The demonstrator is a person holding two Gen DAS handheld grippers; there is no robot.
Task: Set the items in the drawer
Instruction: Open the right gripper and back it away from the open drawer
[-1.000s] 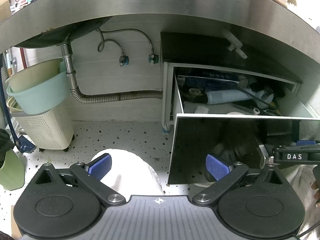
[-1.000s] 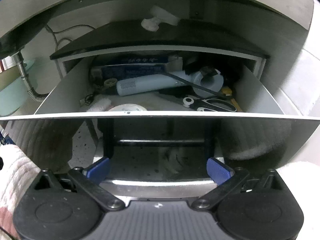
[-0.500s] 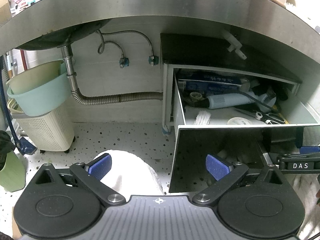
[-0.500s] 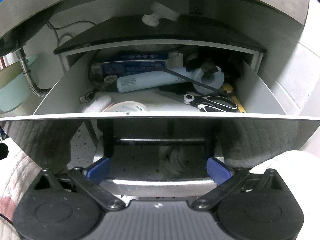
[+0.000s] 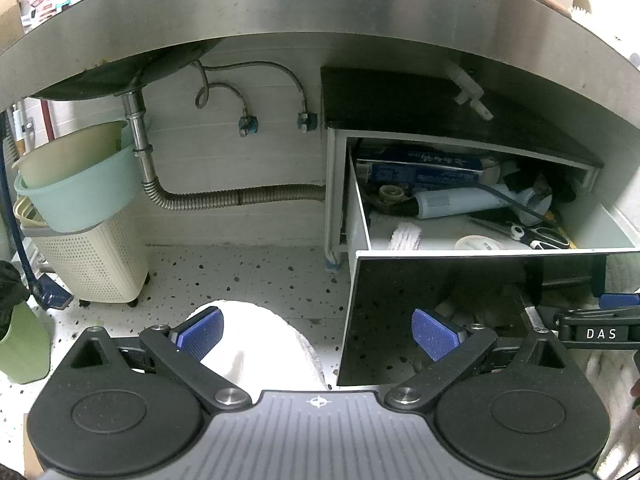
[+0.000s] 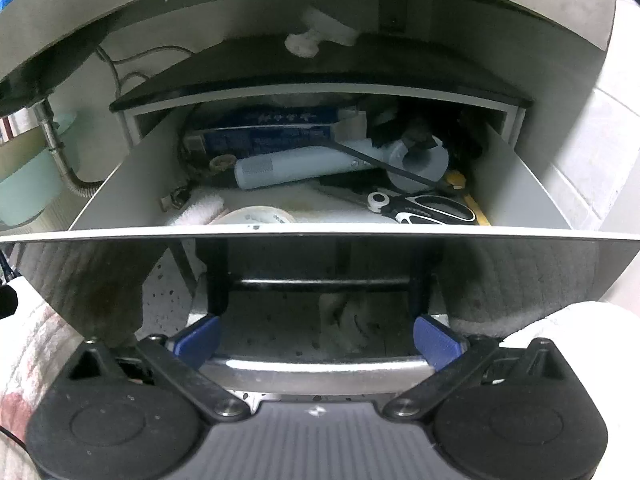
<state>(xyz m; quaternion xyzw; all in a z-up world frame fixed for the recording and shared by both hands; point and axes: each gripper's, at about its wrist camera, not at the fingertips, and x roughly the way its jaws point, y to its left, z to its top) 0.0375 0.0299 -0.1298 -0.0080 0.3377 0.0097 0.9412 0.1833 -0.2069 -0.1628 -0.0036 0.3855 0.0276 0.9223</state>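
The drawer (image 6: 120, 184) stands pulled out beneath the steel counter (image 5: 320, 8). Inside, a pale blue tube (image 6: 296, 166) lies with its long axis from 9 to 3 o'clock, black-handled scissors (image 6: 432, 208) at 4 o'clock of it, a tape roll (image 6: 256, 216) at the front. The right gripper (image 6: 316, 340) is spread wide, its blue pads (image 6: 434, 340) bracketing the drawer's metal handle (image 6: 316, 372). The left gripper (image 5: 316, 334) gapes wide, empty, beside the drawer front.

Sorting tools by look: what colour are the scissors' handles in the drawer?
Black with white trim on the scissors, clearest in the right wrist view.
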